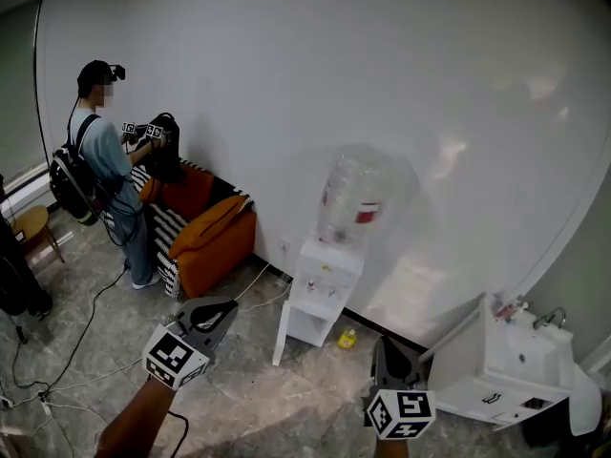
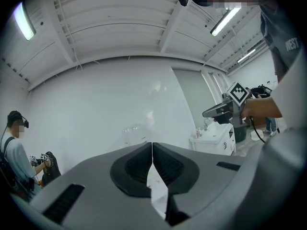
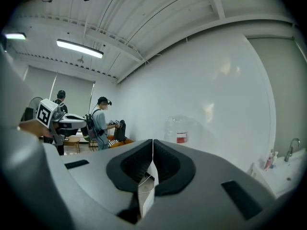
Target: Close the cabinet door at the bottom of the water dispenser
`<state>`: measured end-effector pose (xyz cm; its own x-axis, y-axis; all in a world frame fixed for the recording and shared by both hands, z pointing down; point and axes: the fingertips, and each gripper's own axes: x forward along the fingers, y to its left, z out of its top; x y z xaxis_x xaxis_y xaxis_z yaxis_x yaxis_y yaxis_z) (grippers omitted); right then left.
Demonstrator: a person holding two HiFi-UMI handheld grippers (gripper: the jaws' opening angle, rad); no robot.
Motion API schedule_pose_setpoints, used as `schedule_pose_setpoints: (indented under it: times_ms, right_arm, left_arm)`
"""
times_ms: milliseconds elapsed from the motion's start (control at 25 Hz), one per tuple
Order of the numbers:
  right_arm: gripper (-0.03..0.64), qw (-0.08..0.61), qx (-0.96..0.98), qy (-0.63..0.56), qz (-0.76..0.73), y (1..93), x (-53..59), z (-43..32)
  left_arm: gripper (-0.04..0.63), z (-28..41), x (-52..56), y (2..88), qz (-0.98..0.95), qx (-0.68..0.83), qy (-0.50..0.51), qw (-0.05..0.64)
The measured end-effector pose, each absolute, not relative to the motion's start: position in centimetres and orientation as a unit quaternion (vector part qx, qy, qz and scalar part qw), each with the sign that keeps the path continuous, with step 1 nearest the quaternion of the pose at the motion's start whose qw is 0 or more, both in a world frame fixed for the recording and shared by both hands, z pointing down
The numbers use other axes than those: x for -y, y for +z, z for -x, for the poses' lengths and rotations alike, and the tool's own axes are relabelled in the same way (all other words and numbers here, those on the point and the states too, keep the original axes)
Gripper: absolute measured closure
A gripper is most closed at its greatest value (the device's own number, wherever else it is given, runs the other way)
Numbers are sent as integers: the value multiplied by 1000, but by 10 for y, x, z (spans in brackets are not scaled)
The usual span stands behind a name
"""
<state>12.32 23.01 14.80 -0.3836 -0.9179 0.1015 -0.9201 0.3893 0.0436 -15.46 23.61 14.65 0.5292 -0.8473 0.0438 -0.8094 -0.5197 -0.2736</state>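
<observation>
1. The step in hand looks like the approach. The water dispenser (image 1: 325,277) stands against the wall near the centre of the head view. Its cabinet door (image 1: 281,336) hangs open at the dispenser's 7 o'clock.
2. The left gripper (image 1: 218,313) hovers at the door's 9 o'clock, not touching it. The right gripper (image 1: 387,351) is at the dispenser's 5 o'clock. Both pairs of jaws are pressed together, holding nothing.
3. Next, probably: bring the left gripper to the door's outer face and push toward 2 o'clock until it sits flush.
</observation>
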Motion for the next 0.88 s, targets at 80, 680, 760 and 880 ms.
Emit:
schedule_pose_setpoints:
  times_ms: [80, 680, 760, 880]
  right_arm:
    - [591, 54, 834, 12, -548, 150, -217, -131]
    - [591, 54, 833, 29, -549, 167, -169, -177]
    - [591, 57, 829, 31, -555, 171, -164, -180]
    - [591, 62, 820, 32, -567, 175, -155, -185]
  left_arm:
    - [575, 145, -225, 147, 866, -480, -89, 110]
    - [575, 92, -171, 157, 872, -467, -105, 108]
    - [575, 89, -161, 161, 875, -461, -104, 105]
    - [575, 84, -140, 167, 882, -449, -99, 100]
